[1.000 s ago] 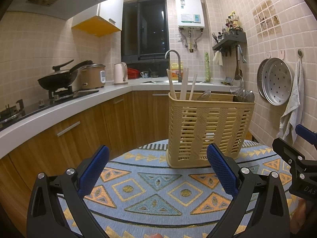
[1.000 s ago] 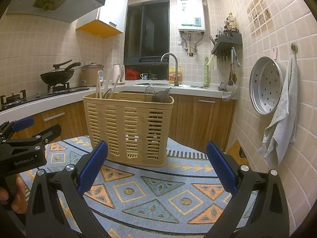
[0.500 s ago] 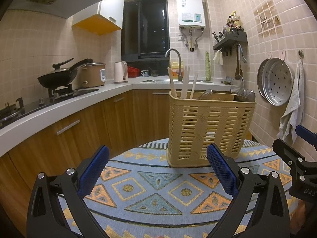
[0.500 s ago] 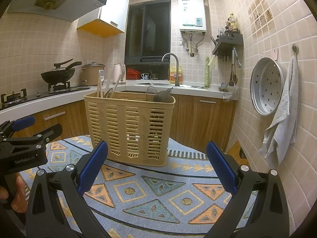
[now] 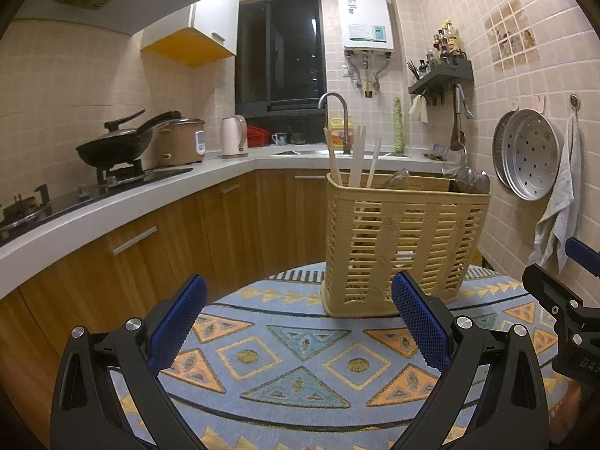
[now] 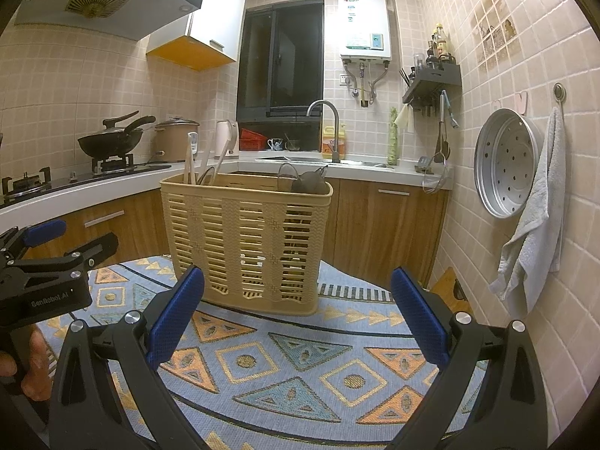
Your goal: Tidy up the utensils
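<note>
A tan slotted utensil basket stands upright on the patterned round table; it also shows in the right wrist view. Light wooden utensils stick up at its left end and metal spoons at its right end. My left gripper is open and empty, a short way in front of the basket. My right gripper is open and empty, in front of the basket and to the right of the left one. The basket's inside is mostly hidden.
The table's blue and orange cloth lies under both grippers. A wooden cabinet run with a white counter, wok and sink curves behind. A steamer tray and a towel hang on the right wall.
Both grippers have drawn back slightly from the basket, which looks a little smaller and farther. Both stay open and empty. The basket has not moved.
</note>
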Demonstrator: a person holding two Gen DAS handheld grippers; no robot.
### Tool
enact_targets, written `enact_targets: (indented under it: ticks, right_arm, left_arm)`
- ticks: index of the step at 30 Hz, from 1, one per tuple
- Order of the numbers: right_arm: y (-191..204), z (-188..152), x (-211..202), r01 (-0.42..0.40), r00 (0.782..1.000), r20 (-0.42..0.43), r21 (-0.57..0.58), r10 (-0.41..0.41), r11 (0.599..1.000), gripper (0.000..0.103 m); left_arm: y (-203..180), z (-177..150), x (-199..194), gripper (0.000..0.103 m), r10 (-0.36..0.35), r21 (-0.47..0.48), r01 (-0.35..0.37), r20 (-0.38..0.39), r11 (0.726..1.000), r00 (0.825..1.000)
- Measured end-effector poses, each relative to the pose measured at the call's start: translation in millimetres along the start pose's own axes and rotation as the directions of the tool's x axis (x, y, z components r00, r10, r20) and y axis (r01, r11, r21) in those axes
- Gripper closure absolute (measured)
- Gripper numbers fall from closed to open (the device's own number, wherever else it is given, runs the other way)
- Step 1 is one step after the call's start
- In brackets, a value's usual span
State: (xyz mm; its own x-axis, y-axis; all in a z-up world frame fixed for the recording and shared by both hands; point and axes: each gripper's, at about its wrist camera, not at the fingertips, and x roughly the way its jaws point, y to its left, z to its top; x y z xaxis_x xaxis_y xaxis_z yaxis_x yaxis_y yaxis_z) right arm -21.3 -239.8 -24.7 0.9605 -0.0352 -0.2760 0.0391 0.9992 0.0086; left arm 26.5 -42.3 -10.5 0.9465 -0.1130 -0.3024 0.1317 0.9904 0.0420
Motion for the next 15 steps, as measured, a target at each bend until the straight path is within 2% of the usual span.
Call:
enact_targets:
  ticks: [4,8,15]
  right_arm:
    - [-0.6,1.1,-0.9,0.000,1.000,0.001,0.004,0.000,1.000,0.008]
    - [0.6,0.9,0.4,0.000,1.000,-0.003,-0.005,0.000,1.000,0.008]
    - [-0.8,0.7,1.2,0.004,1.000,-0.006,0.001,-0.004,1.000,0.008]
  left_arm:
    - [4.0,0.7,-3.7,0.007,0.004,-0.015,-0.003,0.025,1.000,1.000]
    - [5.5,2.7,-2.6,0.007,-0.026,-0.026,0.026,0.012,0.999,1.000]
    - [9.0,4.3,-2.0,0.007,-0.022,-0.042,0.022,0.001,0.999,1.000]
